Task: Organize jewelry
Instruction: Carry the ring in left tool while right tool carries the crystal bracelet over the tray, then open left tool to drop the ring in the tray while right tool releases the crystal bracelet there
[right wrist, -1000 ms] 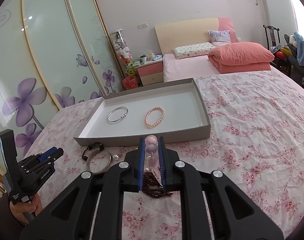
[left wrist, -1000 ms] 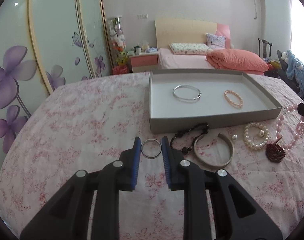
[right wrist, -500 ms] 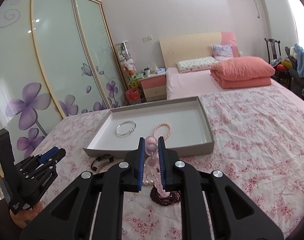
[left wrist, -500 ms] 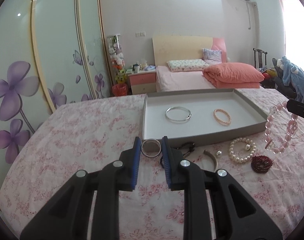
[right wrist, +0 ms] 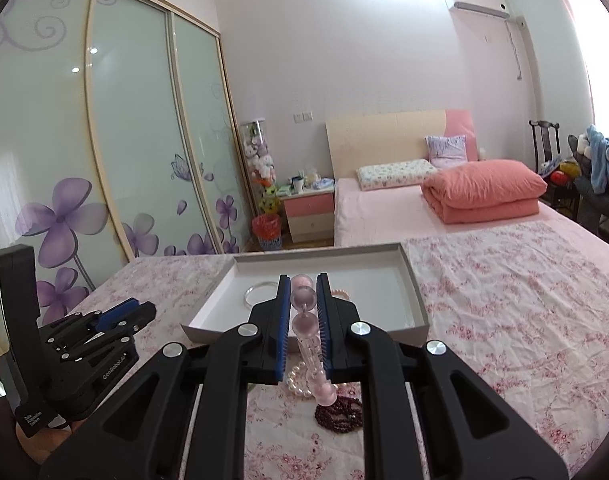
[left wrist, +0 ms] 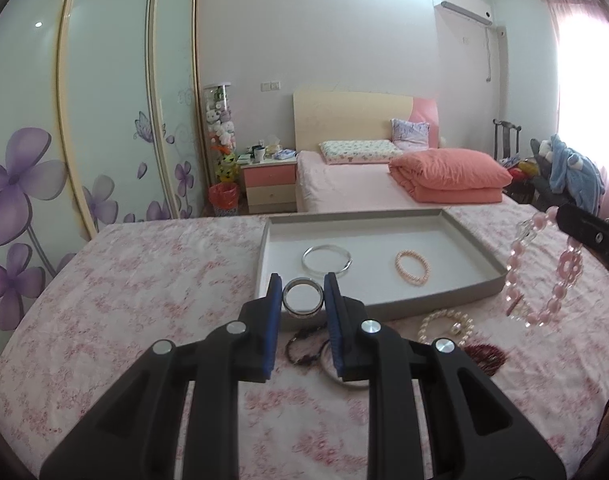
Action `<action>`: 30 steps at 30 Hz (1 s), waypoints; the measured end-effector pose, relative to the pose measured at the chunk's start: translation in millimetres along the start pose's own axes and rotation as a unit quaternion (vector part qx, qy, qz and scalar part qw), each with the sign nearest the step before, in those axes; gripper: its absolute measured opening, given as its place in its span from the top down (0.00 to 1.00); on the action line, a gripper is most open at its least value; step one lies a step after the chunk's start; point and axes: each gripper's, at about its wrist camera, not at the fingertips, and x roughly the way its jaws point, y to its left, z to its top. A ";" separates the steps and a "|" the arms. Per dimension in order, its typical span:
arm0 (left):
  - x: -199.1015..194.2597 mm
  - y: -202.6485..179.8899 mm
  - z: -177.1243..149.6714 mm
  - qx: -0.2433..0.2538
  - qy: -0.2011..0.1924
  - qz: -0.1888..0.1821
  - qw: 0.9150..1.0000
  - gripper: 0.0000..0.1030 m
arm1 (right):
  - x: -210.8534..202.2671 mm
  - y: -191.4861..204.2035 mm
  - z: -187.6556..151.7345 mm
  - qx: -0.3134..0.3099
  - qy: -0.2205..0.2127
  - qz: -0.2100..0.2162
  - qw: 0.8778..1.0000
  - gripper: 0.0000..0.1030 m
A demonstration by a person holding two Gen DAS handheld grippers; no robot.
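Two grippers hang above a flowered bedspread (left wrist: 144, 280). The left gripper (left wrist: 303, 294) is clenched on a silver ring (left wrist: 303, 297), pinched upright between its blue pads, just in front of a grey tray (left wrist: 444, 300). The right gripper (right wrist: 303, 300) clamps a pink bead necklace (right wrist: 304, 300), its strand dangling below the jaws over pearls (right wrist: 298, 384) on the cloth.

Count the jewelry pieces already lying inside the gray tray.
2: a silver bangle on the tray's left side and a pink pearl bracelet to its right. The near wall could hide something small.
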 end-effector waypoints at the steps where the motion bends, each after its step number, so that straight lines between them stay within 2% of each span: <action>1: -1.0 -2.0 2.6 0.000 -0.003 -0.003 1.000 0.79 | -0.3 0.7 1.0 0.000 -0.002 0.002 1.000 0.86; 7: 0.3 -7.4 14.7 -0.002 -0.013 -0.011 1.000 0.79 | 3.6 2.6 10.5 -0.002 -0.012 0.005 1.000 0.86; 14: 25.0 -7.6 34.6 -0.008 -0.015 -0.011 1.000 0.79 | 20.7 -1.7 30.7 0.006 -0.023 0.007 1.000 0.86; 25: 108.8 -8.3 61.9 -0.009 0.012 -0.010 1.000 0.79 | 84.1 -11.7 51.4 0.015 -0.002 -0.002 1.000 0.86; 28: 137.6 -10.2 63.2 -0.007 0.032 -0.008 0.999 0.79 | 120.9 -16.6 49.3 0.023 0.028 -0.004 0.999 0.86; 29: 144.4 -11.3 62.2 -0.007 0.038 -0.008 0.999 0.79 | 120.9 -16.6 49.3 0.023 0.028 -0.004 0.999 0.86; 30: 155.1 -12.6 61.4 -0.005 0.047 -0.009 0.999 0.79 | 137.9 -18.9 45.1 0.029 0.046 -0.003 0.999 0.86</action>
